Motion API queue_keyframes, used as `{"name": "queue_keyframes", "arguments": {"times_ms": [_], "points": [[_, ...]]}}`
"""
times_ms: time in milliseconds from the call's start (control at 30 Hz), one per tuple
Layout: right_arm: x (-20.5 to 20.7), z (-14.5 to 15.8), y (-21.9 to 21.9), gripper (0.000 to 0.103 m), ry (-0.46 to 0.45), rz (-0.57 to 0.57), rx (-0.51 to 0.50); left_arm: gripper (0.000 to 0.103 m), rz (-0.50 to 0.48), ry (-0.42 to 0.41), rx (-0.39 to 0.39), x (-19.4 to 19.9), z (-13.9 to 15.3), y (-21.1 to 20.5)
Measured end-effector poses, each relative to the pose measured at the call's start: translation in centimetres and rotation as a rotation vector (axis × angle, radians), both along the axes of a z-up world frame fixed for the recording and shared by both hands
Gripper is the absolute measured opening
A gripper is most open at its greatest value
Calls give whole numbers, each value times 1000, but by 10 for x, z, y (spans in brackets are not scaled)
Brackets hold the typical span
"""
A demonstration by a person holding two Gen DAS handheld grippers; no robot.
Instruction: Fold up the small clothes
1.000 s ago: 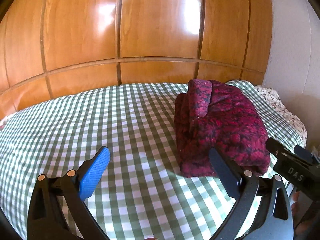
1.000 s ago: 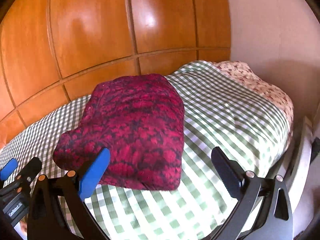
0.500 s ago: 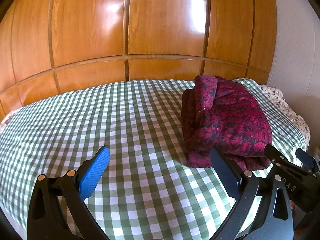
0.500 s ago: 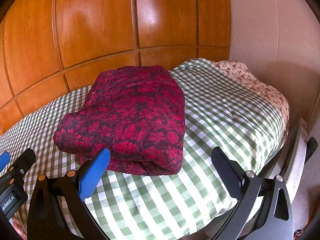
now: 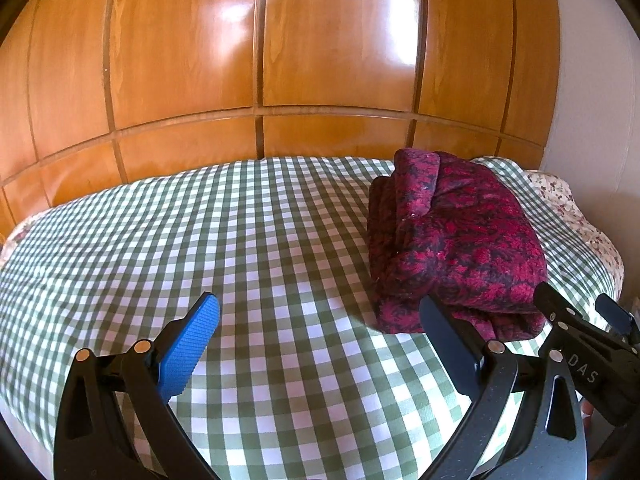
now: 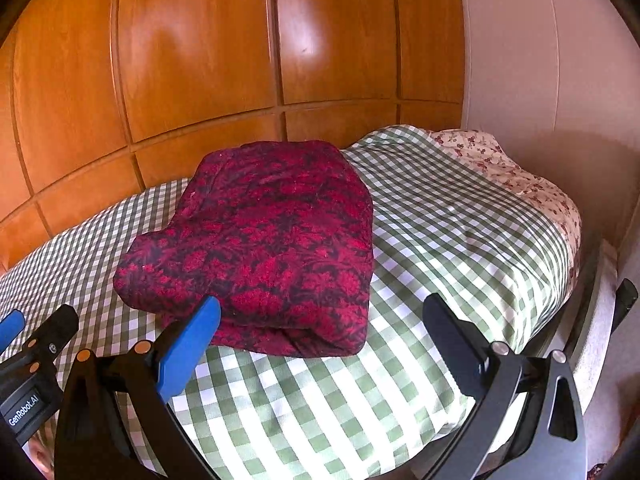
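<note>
A red and black patterned garment lies folded in a thick bundle on the green checked bed cover. In the right wrist view the garment lies ahead and left of centre. My left gripper is open and empty, held above the cover to the left of the garment. My right gripper is open and empty, just short of the garment's near edge. The right gripper's body shows at the right of the left wrist view, and the left gripper's body at the left of the right wrist view.
A glossy wooden panelled wall rises right behind the bed. A white wall stands at the right. A floral sheet covers the bed's far right corner. The bed's right edge drops off near my right gripper.
Both grippers have drawn back and risen a little from the garment, staying open. The folded garment has not moved.
</note>
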State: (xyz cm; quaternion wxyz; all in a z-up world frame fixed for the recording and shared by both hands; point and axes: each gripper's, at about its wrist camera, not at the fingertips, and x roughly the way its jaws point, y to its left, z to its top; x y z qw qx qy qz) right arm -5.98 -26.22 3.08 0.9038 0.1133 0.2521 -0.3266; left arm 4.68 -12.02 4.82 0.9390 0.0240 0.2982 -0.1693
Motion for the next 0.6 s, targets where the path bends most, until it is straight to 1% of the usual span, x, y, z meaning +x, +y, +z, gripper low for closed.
{"name": "queue_keyframes", "arguments": {"times_ms": [600], "points": [[0, -1, -2, 101, -7, 3, 12, 99, -7, -26, 8, -5, 5, -4]]}}
